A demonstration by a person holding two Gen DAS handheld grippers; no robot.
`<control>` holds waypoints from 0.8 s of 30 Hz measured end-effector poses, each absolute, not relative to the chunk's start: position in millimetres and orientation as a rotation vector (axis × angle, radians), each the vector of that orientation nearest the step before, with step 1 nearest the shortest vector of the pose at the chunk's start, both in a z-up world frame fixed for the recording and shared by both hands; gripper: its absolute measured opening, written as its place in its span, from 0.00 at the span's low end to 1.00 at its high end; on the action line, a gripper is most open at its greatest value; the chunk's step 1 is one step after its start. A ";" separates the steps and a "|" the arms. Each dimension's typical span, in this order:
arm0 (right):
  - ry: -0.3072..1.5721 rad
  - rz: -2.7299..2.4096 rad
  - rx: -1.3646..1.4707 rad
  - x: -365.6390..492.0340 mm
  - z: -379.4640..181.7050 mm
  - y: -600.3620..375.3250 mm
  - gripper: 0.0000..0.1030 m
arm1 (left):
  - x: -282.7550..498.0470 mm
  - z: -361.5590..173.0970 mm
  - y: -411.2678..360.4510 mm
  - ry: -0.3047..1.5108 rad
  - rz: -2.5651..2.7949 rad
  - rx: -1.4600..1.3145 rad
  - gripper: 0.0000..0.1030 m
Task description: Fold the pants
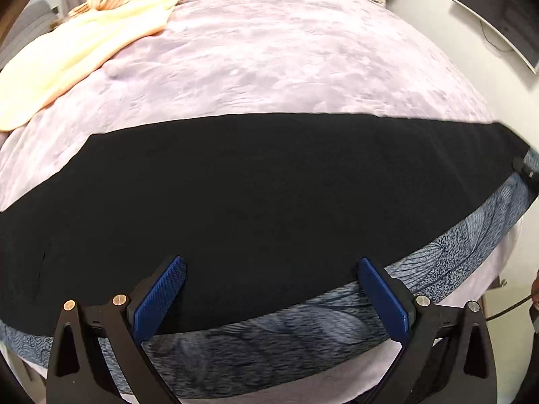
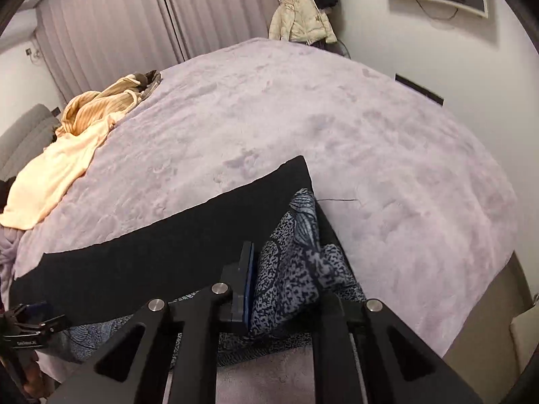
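Observation:
Black pants (image 1: 235,185) lie stretched flat across the near side of the bed. Their blue-grey patterned side (image 1: 303,323) shows along the near edge. My left gripper (image 1: 272,264) hangs open over that near edge, with nothing pinched between its blue pads. In the right wrist view the pants (image 2: 168,245) end at a corner, where the patterned cloth (image 2: 296,235) is bunched up. My right gripper (image 2: 289,282) is shut on this bunch, and the cloth hides its right finger. Each gripper also shows in the other view: the right gripper (image 1: 525,168) at the pants' right end, the left gripper (image 2: 30,330) at the lower left.
A lilac plush blanket (image 1: 269,50) covers the bed. Cream and striped orange garments (image 1: 67,54) lie heaped at its far left corner. A pale jacket (image 2: 299,17) hangs beyond the bed's far end. A screen (image 1: 498,17) is mounted on the right wall.

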State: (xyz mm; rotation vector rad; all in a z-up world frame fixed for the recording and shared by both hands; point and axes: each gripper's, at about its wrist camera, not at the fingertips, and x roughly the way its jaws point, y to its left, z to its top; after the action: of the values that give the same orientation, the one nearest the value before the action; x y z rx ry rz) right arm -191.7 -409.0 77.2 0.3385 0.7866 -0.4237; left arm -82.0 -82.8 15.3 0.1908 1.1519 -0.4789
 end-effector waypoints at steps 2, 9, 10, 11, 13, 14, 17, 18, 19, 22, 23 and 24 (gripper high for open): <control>0.788 -0.437 0.290 -193.8 81.2 -403.8 0.13 | -84.1 13.0 -87.6 1.138 -0.471 0.225 1.00; 0.903 -0.470 0.384 -191.0 28.6 -429.2 0.12 | -80.0 10.6 -86.8 1.152 -0.479 0.225 1.00; 0.885 -0.484 0.354 -192.4 36.2 -422.8 0.10 | -79.7 12.0 -86.6 1.153 -0.480 0.230 1.00; 0.855 -0.494 0.339 -195.5 46.0 -418.4 0.10 | -79.8 14.0 -85.1 1.151 -0.485 0.227 1.00; 0.845 -0.502 0.322 -196.8 57.2 -419.1 0.10 | -75.5 14.5 -81.3 1.153 -0.490 0.209 1.00; 0.867 -0.499 0.324 -195.0 54.1 -422.6 0.10 | -74.4 14.2 -78.0 1.155 -0.484 0.201 1.00; 0.952 -0.489 0.334 -186.8 28.5 -430.6 0.10 | -67.7 16.0 -61.9 1.159 -0.448 0.162 1.00; 0.944 -0.492 0.313 -186.8 30.1 -428.4 0.11 | -65.6 16.8 -60.8 1.157 -0.431 0.150 1.00; 0.929 -0.490 0.320 -188.7 35.3 -428.8 0.22 | -63.3 20.5 -52.7 1.148 -0.406 0.141 1.00; 0.891 -0.610 0.308 -199.4 55.6 -438.8 0.85 | -59.3 28.7 -22.5 1.111 -0.340 0.116 1.00; 0.859 -0.665 0.291 -206.1 63.3 -440.7 0.88 | -56.9 30.8 -12.4 1.105 -0.312 0.104 1.00; 0.825 -0.704 0.276 -212.1 72.0 -442.5 0.88 | -55.5 31.5 -6.5 1.103 -0.292 0.097 1.00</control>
State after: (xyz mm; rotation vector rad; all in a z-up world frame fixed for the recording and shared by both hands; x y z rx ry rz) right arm -212.1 -442.5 72.0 0.2762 0.8248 -0.7038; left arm -55.5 -6.5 31.5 0.0973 1.1033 -0.2920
